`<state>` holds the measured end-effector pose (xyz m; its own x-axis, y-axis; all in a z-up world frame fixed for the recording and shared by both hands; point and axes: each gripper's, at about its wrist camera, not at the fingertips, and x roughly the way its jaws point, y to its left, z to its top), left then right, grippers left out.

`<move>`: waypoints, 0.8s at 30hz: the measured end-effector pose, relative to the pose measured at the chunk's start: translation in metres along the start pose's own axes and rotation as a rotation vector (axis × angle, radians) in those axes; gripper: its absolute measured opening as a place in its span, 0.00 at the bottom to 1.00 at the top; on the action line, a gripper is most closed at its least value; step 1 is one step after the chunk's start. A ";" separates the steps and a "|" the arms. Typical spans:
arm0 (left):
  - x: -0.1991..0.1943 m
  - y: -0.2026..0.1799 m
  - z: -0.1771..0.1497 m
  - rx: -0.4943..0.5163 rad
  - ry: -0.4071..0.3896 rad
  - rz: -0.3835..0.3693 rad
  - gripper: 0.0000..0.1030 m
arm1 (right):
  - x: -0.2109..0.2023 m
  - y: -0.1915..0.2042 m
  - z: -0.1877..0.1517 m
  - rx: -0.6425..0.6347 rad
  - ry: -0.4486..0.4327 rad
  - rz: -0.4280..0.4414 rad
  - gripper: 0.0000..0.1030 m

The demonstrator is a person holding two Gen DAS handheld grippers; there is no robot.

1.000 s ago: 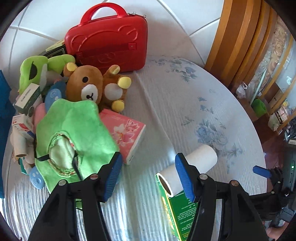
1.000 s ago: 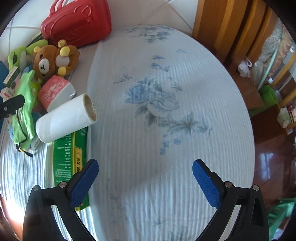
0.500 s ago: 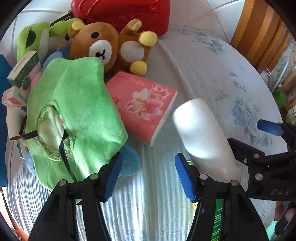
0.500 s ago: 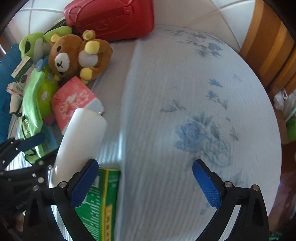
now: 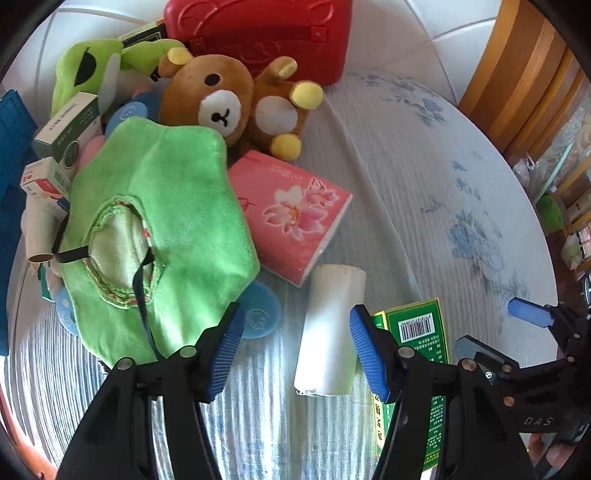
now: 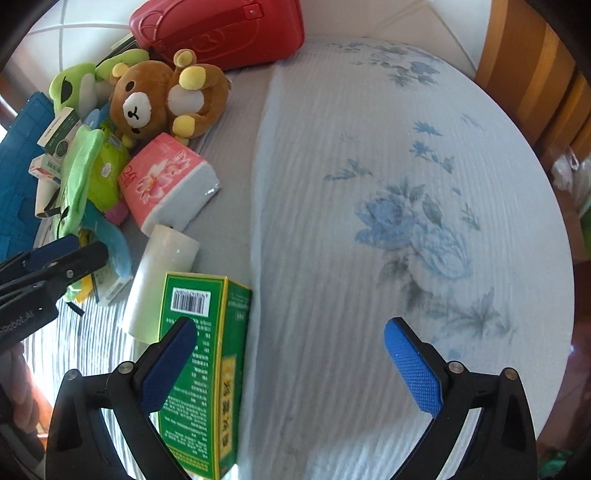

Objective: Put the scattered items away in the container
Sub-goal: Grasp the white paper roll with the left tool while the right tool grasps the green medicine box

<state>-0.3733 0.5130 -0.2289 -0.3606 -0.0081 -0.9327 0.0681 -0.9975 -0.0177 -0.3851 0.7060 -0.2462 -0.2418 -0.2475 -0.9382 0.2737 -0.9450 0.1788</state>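
A white roll (image 5: pixel 328 325) lies on the bed between the fingers of my open left gripper (image 5: pixel 295 343), close to the right pad and apart from the left pad. Beside it lies a green box (image 5: pixel 421 332). In the right wrist view my right gripper (image 6: pixel 291 350) stands wide open, its left finger over that green box (image 6: pixel 199 369), nothing gripped. Behind are a pink tissue pack (image 5: pixel 291 214), a green cloth (image 5: pixel 166 206), a brown teddy bear (image 5: pixel 229 103) and a red case (image 5: pixel 258 33). A blue crate (image 6: pixel 18 166) shows at the left.
A green frog plush (image 5: pixel 85 70), small cartons (image 5: pixel 66 129) and a blue disc (image 5: pixel 260 314) crowd the pile. The flowered bedspread (image 6: pixel 406 184) stretches to the right. Wooden furniture (image 5: pixel 517 74) stands beyond the bed's far right edge.
My left gripper has sunk closer to the pile, and the white roll now lies between its fingers instead of beside the right one. My right gripper has shifted left over the green box.
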 end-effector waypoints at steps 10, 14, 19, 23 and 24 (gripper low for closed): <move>0.050 -0.020 -0.026 0.101 0.048 -0.016 0.46 | -0.011 0.005 -0.025 0.027 0.007 -0.012 1.00; 0.042 -0.006 -0.044 0.096 0.049 -0.014 0.45 | -0.008 0.027 -0.031 0.001 0.002 -0.004 1.00; 0.031 0.026 -0.073 0.060 0.073 -0.030 0.45 | 0.002 0.054 -0.034 -0.018 0.010 0.005 0.98; 0.023 0.037 -0.084 0.058 0.067 -0.039 0.45 | 0.014 0.066 -0.037 -0.019 0.035 -0.021 0.87; 0.022 0.038 -0.085 0.062 0.063 -0.041 0.45 | 0.017 0.068 -0.038 -0.019 0.042 -0.027 0.86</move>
<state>-0.2993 0.4814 -0.2806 -0.3028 0.0350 -0.9524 -0.0037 -0.9994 -0.0356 -0.3351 0.6460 -0.2617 -0.2101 -0.2124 -0.9543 0.2852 -0.9470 0.1480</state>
